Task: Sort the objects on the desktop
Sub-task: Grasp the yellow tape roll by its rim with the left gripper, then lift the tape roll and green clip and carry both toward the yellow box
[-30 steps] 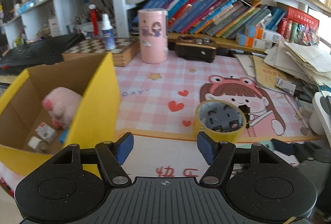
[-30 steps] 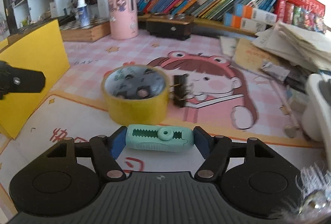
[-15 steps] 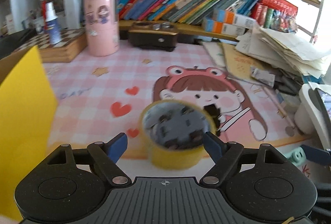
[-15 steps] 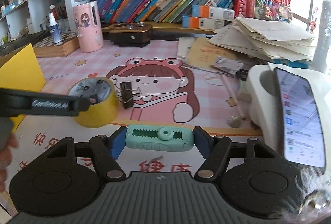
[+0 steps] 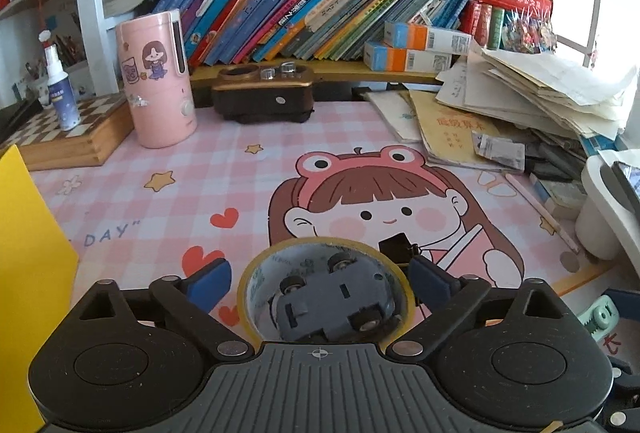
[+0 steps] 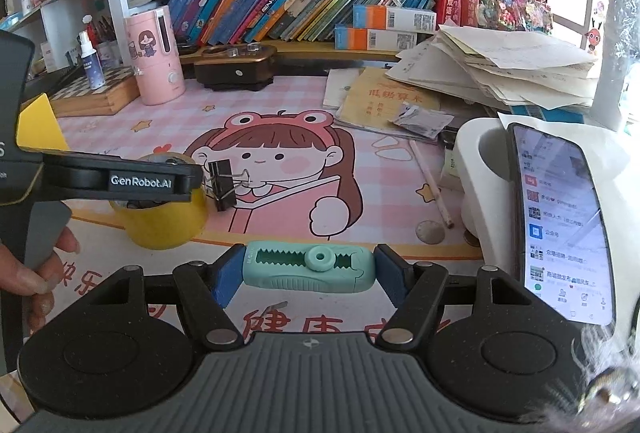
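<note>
A yellow tape roll (image 5: pixel 248 297) with a grey toy car (image 5: pixel 332 301) inside it stands on the pink desk mat. My left gripper (image 5: pixel 320 279) is open, its blue pads on either side of the roll, apart from it. The roll also shows in the right wrist view (image 6: pixel 164 221), under the left gripper's arm (image 6: pixel 120 181). My right gripper (image 6: pixel 308 273) is shut on a teal correction tape (image 6: pixel 308 269), held above the mat's front edge. A black binder clip (image 6: pixel 222 183) stands just right of the roll. The yellow box (image 5: pixel 28 265) is at the left.
A pink canister (image 5: pixel 156 81), a brown wooden box (image 5: pixel 264 97) and a chessboard with a spray bottle (image 5: pixel 60 89) stand at the back. Stacked papers (image 6: pixel 500 69) lie at the right. A white stand with a phone (image 6: pixel 560 217), a pencil (image 6: pixel 428 181) and coins are at the right.
My left gripper has moved right from the yellow box and forward until the tape roll sits between its open fingers. My right gripper has pulled back to the right, still holding the correction tape.
</note>
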### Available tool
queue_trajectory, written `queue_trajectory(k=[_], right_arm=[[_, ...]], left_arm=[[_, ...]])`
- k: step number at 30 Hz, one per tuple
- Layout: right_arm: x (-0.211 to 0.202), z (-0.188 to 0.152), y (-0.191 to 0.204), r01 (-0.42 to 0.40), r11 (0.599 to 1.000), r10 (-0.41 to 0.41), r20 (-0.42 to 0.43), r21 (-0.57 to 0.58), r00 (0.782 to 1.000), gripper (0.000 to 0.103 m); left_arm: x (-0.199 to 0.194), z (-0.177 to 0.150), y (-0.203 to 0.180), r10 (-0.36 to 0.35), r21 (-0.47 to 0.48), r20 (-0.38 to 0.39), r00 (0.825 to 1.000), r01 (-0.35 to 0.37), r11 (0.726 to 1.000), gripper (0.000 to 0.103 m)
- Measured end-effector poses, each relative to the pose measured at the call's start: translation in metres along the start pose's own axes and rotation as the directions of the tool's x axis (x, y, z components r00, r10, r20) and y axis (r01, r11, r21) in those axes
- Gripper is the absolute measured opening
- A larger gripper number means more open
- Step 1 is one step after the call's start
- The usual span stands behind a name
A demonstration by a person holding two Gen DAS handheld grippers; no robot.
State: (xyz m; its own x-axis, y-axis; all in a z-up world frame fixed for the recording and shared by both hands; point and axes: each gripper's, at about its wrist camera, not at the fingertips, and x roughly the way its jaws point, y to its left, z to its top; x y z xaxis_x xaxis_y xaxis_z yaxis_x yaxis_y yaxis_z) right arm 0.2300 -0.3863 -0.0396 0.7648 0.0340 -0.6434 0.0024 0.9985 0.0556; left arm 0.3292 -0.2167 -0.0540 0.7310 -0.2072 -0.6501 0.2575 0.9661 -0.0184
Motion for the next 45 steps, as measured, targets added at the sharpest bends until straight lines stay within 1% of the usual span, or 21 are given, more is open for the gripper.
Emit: queue_trajectory(k=[3, 6, 9, 11, 13, 15, 19, 20, 21, 24, 27, 34, 39, 45], right_arm=[[0.002, 0.0, 0.002, -0.003, 1.0, 0.003, 0.0, -0.003, 1.0, 0.067], [0.003, 0.001, 0.002, -0.006, 1.0, 0.006, -0.003, -0.001, 1.0, 0.067], [0.003, 0.001, 0.004, -0.009, 1.0, 0.009, -0.002, -0.005, 1.0, 0.067], [0.004, 0.001, 0.004, -0.009, 1.0, 0.009, -0.004, -0.004, 1.0, 0.067], [0.004, 0.001, 0.004, -0.01, 1.0, 0.01, -0.005, -0.005, 1.0, 0.067], [0.004, 0.001, 0.006, -0.01, 1.0, 0.01, -0.005, -0.005, 1.0, 0.067], [0.004, 0.001, 0.005, -0.012, 1.0, 0.012, -0.006, -0.007, 1.0, 0.067], [0.004, 0.001, 0.005, -0.011, 1.0, 0.011, -0.005, -0.006, 1.0, 0.067], [0.004, 0.001, 0.005, -0.011, 1.0, 0.011, -0.006, -0.006, 1.0, 0.067], [0.003, 0.001, 0.005, -0.011, 1.0, 0.011, -0.006, -0.006, 1.0, 0.067], [0.002, 0.0, 0.007, -0.014, 1.0, 0.014, -0.001, -0.01, 1.0, 0.067], [-0.001, -0.001, 0.012, -0.033, 0.999, 0.033, -0.001, -0.022, 0.999, 0.067], [-0.006, -0.004, 0.018, -0.05, 0.998, 0.05, -0.002, -0.035, 0.999, 0.067], [-0.017, -0.011, 0.026, -0.072, 0.996, 0.072, -0.005, -0.048, 0.997, 0.067]], left_arm=[[0.002, 0.001, 0.005, -0.02, -0.03, -0.013, 1.0, 0.019, 0.999, 0.098], [0.003, 0.004, 0.007, -0.03, -0.053, -0.041, 0.999, 0.028, 0.998, 0.098], [0.001, 0.002, 0.004, -0.041, -0.045, -0.053, 0.998, 0.038, 0.998, 0.098], [0.001, 0.0, -0.001, -0.046, -0.016, -0.058, 0.997, 0.045, 0.999, 0.098], [0.004, -0.003, -0.007, -0.021, 0.024, -0.076, 0.997, 0.023, 0.999, 0.098], [0.009, -0.005, -0.009, -0.003, 0.042, -0.095, 0.995, 0.007, 0.999, 0.098], [0.016, -0.008, -0.006, 0.014, 0.032, -0.12, 0.993, -0.01, 0.999, 0.098], [0.016, -0.008, -0.005, 0.009, 0.027, -0.123, 0.992, -0.006, 1.0, 0.097], [0.016, -0.008, -0.004, 0.006, 0.021, -0.126, 0.992, -0.003, 1.0, 0.093], [0.012, -0.008, -0.007, 0.005, 0.029, -0.118, 0.993, -0.002, 1.0, 0.092], [-0.003, -0.007, -0.009, -0.009, 0.035, -0.069, 0.998, 0.011, 0.999, 0.092], [-0.044, -0.004, -0.007, -0.022, -0.016, 0.007, 1.0, 0.022, 1.0, 0.092], [-0.069, -0.012, -0.006, -0.018, -0.027, 0.027, 0.999, 0.019, 0.999, 0.092], [-0.096, -0.03, -0.002, -0.003, -0.055, 0.032, 0.999, 0.005, 0.998, 0.092]])
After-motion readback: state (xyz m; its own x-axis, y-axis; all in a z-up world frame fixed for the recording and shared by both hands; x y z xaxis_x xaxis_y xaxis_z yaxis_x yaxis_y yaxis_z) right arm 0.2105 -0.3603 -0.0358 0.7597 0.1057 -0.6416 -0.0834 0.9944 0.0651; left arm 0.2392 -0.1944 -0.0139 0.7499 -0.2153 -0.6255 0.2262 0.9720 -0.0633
